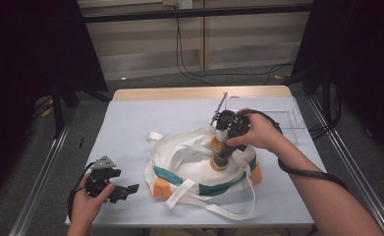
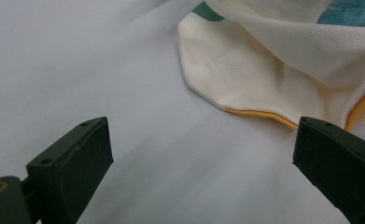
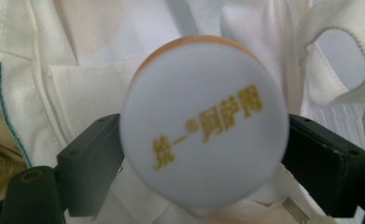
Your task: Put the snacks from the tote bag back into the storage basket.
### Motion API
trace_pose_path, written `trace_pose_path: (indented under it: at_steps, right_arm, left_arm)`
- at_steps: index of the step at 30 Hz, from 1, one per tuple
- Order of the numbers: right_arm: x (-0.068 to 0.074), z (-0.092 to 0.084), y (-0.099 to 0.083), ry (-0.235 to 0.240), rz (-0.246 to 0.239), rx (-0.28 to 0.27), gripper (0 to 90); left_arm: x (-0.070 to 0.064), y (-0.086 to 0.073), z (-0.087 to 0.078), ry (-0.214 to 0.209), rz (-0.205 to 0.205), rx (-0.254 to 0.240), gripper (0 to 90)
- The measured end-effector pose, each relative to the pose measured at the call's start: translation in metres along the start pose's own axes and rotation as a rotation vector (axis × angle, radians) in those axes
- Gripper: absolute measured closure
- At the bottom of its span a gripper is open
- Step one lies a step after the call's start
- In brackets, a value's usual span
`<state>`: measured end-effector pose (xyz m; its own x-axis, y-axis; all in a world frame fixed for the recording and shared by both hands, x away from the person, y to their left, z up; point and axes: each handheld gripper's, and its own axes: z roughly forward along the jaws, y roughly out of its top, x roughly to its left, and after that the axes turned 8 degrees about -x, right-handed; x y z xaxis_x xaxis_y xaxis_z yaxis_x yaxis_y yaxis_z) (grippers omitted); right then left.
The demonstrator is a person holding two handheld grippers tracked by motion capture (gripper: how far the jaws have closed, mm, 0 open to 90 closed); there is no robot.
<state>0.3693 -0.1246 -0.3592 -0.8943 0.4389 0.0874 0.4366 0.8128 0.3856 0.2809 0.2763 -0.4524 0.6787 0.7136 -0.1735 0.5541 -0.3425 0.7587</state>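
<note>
A white canvas tote bag (image 1: 179, 162) with teal and orange bands lies crumpled in the middle of the pale table. An orange bottle (image 1: 220, 155) with a white cap stands upright on the bag. My right gripper (image 1: 221, 142) points down over it. In the right gripper view the cap (image 3: 203, 121), printed with gold characters, sits between the two jaws, which stand against its sides; my right gripper (image 3: 203, 154) is shut on the bottle. My left gripper (image 1: 124, 192) rests at the front left, open, aimed at the bag's corner (image 2: 264, 65), with nothing between the jaws (image 2: 203, 154).
A clear plastic box (image 1: 283, 118) stands at the back right of the table. The bag's loose handles (image 1: 214, 209) trail towards the front edge. Bare tabletop (image 1: 130, 128) lies left of the bag and behind it. Metal rails run along both sides.
</note>
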Motion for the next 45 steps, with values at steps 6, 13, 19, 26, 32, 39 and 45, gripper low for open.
trace_pose_path:
  at_steps: [6,13,19,26,32,39,45]
  right_arm:
    - [-0.003,0.006,0.002,0.001,0.001,-0.001,17.6]
    - [-0.001,0.011,0.006,0.012,-0.012,0.006,24.0]
    - [0.002,0.01,0.008,0.015,-0.015,0.026,29.5]
    - [0.002,0.006,0.01,0.018,-0.022,0.056,29.6]
    - [0.004,-0.004,0.014,0.023,-0.019,0.07,29.7]
    - [0.004,-0.016,0.018,0.021,0.0,0.084,29.6]
    - [0.006,-0.028,0.021,0.028,0.025,0.083,29.6]
  left_arm:
    - [0.001,0.0,-0.001,-0.008,-0.002,0.004,4.4]
    - [0.001,0.0,-0.001,-0.01,0.002,0.007,4.5]
    - [0.001,0.0,-0.001,-0.009,0.0,0.003,4.5]
    - [0.001,0.0,-0.001,-0.009,-0.005,0.0,4.6]
    - [0.0,0.0,0.0,-0.003,-0.01,-0.007,4.6]
    - [0.0,0.0,0.0,-0.007,-0.007,-0.007,4.6]
    - [0.0,0.0,0.0,-0.008,-0.015,-0.006,4.6]
